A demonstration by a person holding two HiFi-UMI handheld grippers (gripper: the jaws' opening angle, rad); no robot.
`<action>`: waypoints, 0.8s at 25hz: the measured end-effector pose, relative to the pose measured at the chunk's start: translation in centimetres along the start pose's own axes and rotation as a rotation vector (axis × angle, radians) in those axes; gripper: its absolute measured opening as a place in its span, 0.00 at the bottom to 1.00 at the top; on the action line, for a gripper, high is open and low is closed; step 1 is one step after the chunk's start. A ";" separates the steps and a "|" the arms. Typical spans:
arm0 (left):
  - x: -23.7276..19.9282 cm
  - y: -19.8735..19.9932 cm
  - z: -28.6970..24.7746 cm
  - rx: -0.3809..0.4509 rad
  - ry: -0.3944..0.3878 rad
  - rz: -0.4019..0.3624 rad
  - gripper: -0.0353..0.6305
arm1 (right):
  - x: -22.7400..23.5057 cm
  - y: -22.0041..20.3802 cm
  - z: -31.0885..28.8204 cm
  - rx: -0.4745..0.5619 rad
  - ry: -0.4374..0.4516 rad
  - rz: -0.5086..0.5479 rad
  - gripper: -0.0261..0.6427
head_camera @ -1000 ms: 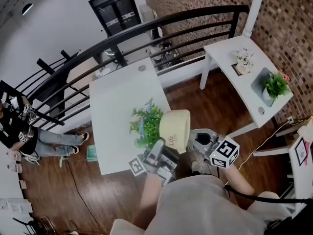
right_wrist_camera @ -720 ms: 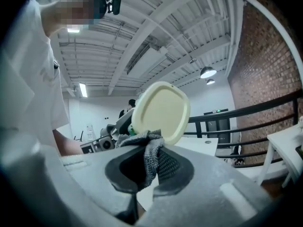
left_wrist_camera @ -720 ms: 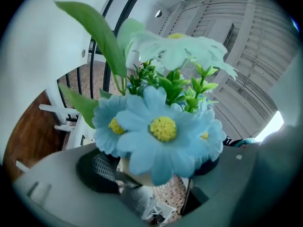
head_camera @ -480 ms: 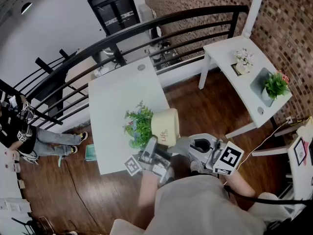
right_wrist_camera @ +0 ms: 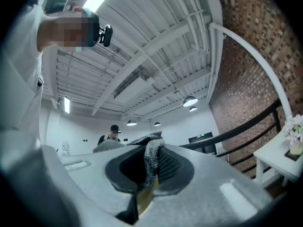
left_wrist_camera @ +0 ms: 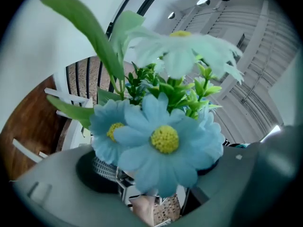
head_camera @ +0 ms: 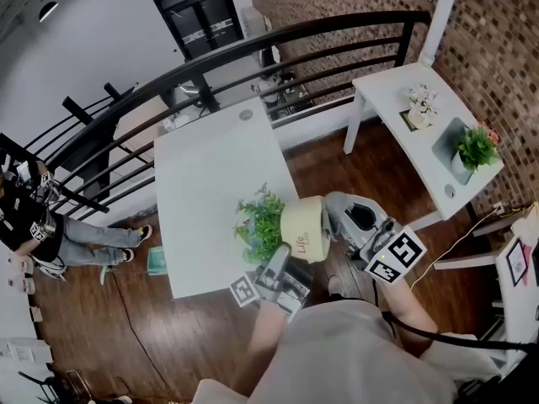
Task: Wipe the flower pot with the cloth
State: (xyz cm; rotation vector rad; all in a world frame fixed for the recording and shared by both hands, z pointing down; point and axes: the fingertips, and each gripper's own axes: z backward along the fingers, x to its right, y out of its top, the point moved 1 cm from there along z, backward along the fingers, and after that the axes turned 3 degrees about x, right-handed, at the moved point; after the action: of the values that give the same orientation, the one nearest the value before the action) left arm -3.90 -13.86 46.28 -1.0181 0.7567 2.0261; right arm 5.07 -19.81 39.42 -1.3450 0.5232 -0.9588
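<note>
The cream flower pot (head_camera: 305, 232) with green leaves and blue flowers (left_wrist_camera: 163, 138) hangs tilted in the air off the table's near edge. My left gripper (head_camera: 282, 257) comes from below and is shut on the pot; in the left gripper view the blooms fill the space above its pads (left_wrist_camera: 99, 174). My right gripper (head_camera: 338, 215) is at the pot's right side, close against it. It is shut on a grey knitted cloth (right_wrist_camera: 152, 162), which sticks up between the jaws. Where the cloth meets the pot is hidden.
A white table (head_camera: 210, 175) stands just beyond the pot, with a black railing (head_camera: 278, 45) behind it. At the right, a white side table (head_camera: 396, 99) holds small potted plants (head_camera: 473, 150) along a brick wall. A person (head_camera: 34, 225) sits far left.
The right gripper has risen with the cloth from below the pot to its right side. The pot has shifted a little right and down, still in the left gripper.
</note>
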 end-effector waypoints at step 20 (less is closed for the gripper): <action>0.6 2.3 -0.5 0.075 -0.025 0.014 0.68 | -4.0 -0.7 -0.5 -0.008 0.061 0.005 0.04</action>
State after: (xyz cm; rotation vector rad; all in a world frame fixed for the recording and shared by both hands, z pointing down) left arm -5.83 -15.24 45.89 -0.9454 0.8230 2.0035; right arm 2.30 -16.73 39.20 -1.3241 0.5768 -0.9973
